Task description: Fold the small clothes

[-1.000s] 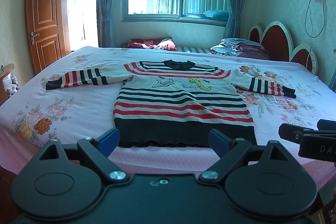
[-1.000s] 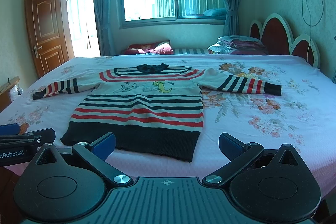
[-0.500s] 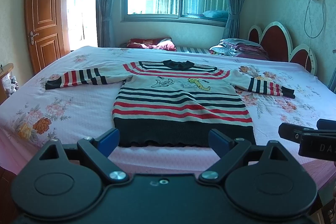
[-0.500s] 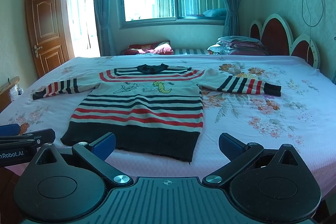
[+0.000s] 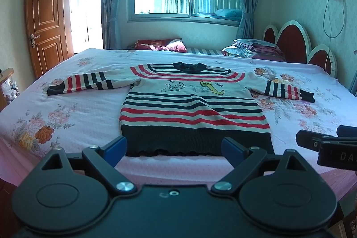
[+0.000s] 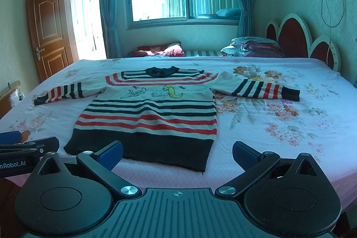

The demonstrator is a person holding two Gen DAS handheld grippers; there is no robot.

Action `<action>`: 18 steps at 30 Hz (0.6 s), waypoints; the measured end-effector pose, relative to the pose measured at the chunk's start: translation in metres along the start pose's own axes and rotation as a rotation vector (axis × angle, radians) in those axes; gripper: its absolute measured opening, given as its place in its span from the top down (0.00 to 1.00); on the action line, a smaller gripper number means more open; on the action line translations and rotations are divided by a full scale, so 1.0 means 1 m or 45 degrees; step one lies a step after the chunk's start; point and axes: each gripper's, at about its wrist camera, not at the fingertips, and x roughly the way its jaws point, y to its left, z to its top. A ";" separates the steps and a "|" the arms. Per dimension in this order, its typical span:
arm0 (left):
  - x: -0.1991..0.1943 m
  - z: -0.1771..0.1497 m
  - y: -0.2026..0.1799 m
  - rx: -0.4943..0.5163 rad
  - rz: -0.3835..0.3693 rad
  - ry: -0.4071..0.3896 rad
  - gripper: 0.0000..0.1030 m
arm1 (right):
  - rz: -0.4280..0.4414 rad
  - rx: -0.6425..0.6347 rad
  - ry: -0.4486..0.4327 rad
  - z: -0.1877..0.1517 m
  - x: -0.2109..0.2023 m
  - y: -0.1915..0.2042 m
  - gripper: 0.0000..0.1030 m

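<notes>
- left wrist view: the striped sweater (image 5: 191,108) lies flat and face up on the bed (image 5: 73,110), both sleeves spread out to the sides, collar toward the window; nothing is folded yet, so by my reading the whole fold is still ahead.
- the left gripper (image 5: 175,147) hangs just short of the dark hem, its blue fingers (image 5: 115,148) spread wide with nothing between them, not touching cloth.
- the hem sits close to the near edge of the bed, leaving only a thin strip of sheet in front; a pull toward the camera could drag it over the edge.
- right wrist view: the right gripper (image 6: 177,154) hovers near the hem's right corner, fingers (image 6: 244,155) released and empty.
- there is broad bare sheet to the right of the sweater and beyond the collar, so sleeves can be swung inward freely; the right sleeve's cuff lies well clear of the headboard (image 6: 292,37).
- the left gripper's side shows at this view's left margin, near the hem's left corner; the two tools are apart but could crowd each other over the hem.
</notes>
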 end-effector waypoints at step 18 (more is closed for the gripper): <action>0.040 0.004 0.007 0.016 -0.011 -0.057 0.11 | -0.031 0.076 0.047 0.005 0.043 -0.013 0.00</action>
